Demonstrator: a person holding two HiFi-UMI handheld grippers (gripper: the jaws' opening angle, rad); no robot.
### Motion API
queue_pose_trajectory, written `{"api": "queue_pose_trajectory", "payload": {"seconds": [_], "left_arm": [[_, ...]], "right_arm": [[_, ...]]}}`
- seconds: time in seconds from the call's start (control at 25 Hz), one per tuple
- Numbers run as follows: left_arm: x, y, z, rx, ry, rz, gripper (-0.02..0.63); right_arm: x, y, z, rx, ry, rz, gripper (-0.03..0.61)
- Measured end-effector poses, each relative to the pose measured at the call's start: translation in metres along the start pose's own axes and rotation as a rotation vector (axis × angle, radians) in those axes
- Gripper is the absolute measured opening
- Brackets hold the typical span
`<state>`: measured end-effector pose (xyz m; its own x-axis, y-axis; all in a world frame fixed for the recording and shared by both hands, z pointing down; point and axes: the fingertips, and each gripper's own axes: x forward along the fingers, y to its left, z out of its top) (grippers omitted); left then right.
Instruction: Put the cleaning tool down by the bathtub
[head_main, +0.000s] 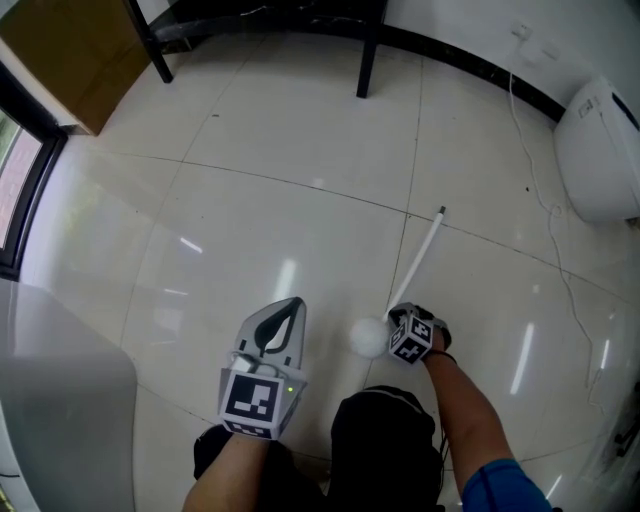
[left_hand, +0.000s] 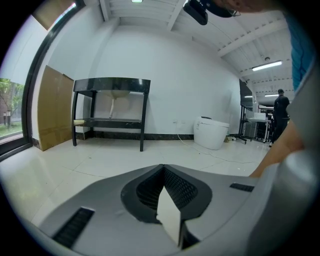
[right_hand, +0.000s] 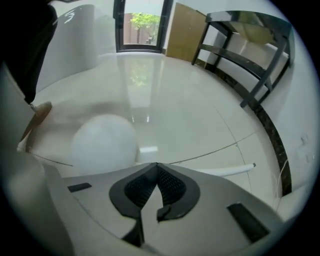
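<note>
The cleaning tool is a white ball head (head_main: 368, 338) on a long thin white handle (head_main: 420, 258). It hangs low over the tiled floor, its handle pointing away from me. My right gripper (head_main: 393, 319) is shut on the handle just behind the ball. In the right gripper view the ball (right_hand: 104, 142) sits left of the closed jaws and the handle (right_hand: 231, 171) runs out to the right. My left gripper (head_main: 281, 312) is shut and holds nothing; its jaws (left_hand: 162, 168) meet at a point. A pale smooth tub-like wall (head_main: 55, 400) stands at my lower left.
A white toilet (head_main: 603, 150) stands at the far right, with a thin cable (head_main: 553, 235) trailing over the floor near it. A black metal stand (left_hand: 111, 107) is against the far wall, a brown board (head_main: 70, 55) leans beside it. A person (left_hand: 280, 107) stands far off.
</note>
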<state>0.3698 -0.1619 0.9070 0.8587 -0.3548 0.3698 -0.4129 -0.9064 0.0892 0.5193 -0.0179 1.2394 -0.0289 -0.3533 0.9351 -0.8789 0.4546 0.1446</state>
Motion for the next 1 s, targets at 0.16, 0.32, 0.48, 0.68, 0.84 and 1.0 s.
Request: {"api": "queue_pose_trajectory", "payload": {"seconds": [0.16,0.32,0.48,0.68,0.84,1.0], "left_arm": [[-0.001,0.004,-0.003,-0.025,0.008,0.009,-0.002],[-0.001,0.010,-0.005,-0.040,0.005,0.016,-0.002],[-0.001,0.009,-0.005,-0.041,0.005,0.008,-0.002],[-0.008,0.017,-0.013,-0.037,0.029,0.011,-0.002],[-0.010,0.018,-0.019,-0.046,0.054,0.011,-0.002],[-0.005,0.011,-0.022,-0.029,0.078,-0.019,-0.002]], "right_arm": [[0.002,0.051,0.017,-0.005,-0.062,0.098,0.015],[-0.002,0.102,0.048,-0.082,-0.168,0.223,0.018],[0.001,0.097,0.061,-0.197,-0.184,0.217,0.124],[0.021,0.079,0.032,-0.453,-0.014,0.225,0.195],[0.035,0.085,0.016,-0.672,0.085,0.269,0.225],[0.040,0.090,0.014,-0.762,0.134,0.317,0.227]]}}
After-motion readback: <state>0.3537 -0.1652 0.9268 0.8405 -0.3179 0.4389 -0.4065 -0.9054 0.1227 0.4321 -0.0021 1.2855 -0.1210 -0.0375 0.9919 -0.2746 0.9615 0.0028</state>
